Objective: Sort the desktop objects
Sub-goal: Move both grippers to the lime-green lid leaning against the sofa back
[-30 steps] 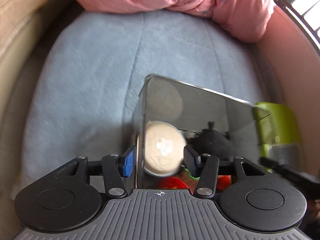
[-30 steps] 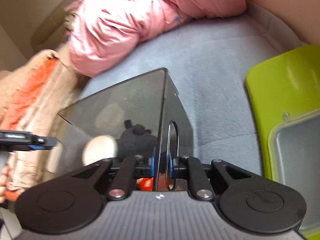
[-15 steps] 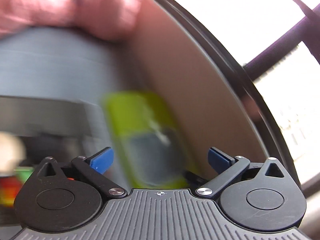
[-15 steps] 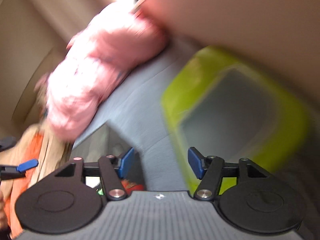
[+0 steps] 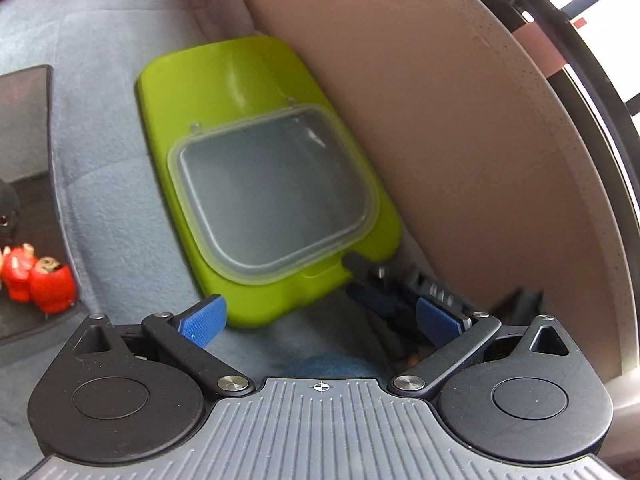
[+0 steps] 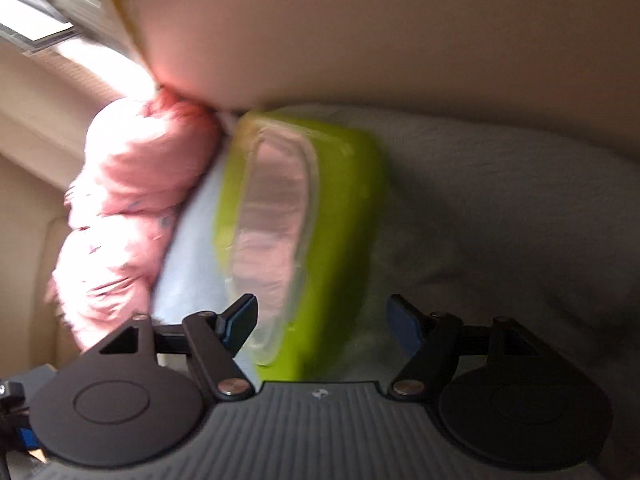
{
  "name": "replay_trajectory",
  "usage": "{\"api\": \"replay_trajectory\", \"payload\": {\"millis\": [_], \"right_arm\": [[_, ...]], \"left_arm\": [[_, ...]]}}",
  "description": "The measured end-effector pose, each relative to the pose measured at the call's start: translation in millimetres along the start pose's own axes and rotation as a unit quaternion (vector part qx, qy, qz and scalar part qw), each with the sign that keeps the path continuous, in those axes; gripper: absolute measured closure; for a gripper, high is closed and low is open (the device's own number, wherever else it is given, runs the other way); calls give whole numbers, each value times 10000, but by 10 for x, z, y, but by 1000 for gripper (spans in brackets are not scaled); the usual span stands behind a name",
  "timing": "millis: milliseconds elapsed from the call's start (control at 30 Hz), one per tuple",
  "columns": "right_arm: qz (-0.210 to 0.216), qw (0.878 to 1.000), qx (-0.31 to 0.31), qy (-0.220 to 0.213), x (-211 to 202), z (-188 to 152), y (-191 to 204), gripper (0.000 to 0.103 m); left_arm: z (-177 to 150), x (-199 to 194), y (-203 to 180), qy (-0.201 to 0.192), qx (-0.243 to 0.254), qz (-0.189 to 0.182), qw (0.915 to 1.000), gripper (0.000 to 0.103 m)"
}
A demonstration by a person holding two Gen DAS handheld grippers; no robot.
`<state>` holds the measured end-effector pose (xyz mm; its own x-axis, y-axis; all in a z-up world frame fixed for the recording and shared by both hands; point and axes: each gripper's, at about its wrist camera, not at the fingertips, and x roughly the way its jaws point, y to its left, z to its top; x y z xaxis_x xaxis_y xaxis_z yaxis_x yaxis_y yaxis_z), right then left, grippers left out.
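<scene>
Left gripper (image 5: 318, 322) hovering low over a grey-blue fleece blanket (image 5: 116, 208), blue-padded fingers (image 5: 200, 320) spread wide apart and holding nothing. Just ahead of the fingers, a lime-green plastic container (image 5: 224, 80) with a clear, frosted rectangular lid (image 5: 272, 196), lying flat on the blanket and pressed close to a beige padded wall (image 5: 460, 140) on its right side. Near the container's close right corner, the dark tip of the other gripper visible, touching or almost touching the green edge; cannot tell which. At the far left, a dark smoked transparent box (image 5: 28, 128) with small red figurine toys (image 5: 40, 282) and a black object seen at its bottom.

Right gripper (image 6: 322, 320) also with fingers (image 6: 240, 320) apart and empty. View strongly tilted and blurred. Same lime-green plastic container (image 6: 344, 208) directly in front, its near end between the two open fingers, closer to the left one, not clamped. Clear lid (image 6: 272, 220) facing left here. Behind the container, a crumpled pink puffy garment (image 6: 132, 192) on the blanket, and the beige wall above.
</scene>
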<state>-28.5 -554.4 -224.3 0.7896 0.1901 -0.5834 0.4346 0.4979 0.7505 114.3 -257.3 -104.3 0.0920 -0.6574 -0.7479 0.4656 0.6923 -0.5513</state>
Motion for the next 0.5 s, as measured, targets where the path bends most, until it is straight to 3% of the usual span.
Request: {"api": "replay_trajectory", "payload": {"millis": [33,100,167,400,433,467,500], "right_arm": [[115,9999,58,54,74,80,-27,19],[282,9995,130,-51,176,209,-85,18],[102,9996,202,-148,264,328,-119,19],[85,9998,171,40,490,485,-42,22],[103,9997,230,-49,474,496,-36,29],[102,9993,309,-158,440,497,-31,55],[220,9989,350,-197,406,505,-26,57]], "left_arm": [[2,8,-24,8,-9,53,10000,0],[13,41,-37,30,-42,245,9997,0],[23,75,-29,60,-78,440,9990,0],[-113,87,239,-9,-746,-42,9972,0],[-133,88,278,-21,-844,-118,9964,0],[-153,89,317,-32,-943,-194,9954,0],[-174,90,357,-44,-1041,-270,9942,0]]}}
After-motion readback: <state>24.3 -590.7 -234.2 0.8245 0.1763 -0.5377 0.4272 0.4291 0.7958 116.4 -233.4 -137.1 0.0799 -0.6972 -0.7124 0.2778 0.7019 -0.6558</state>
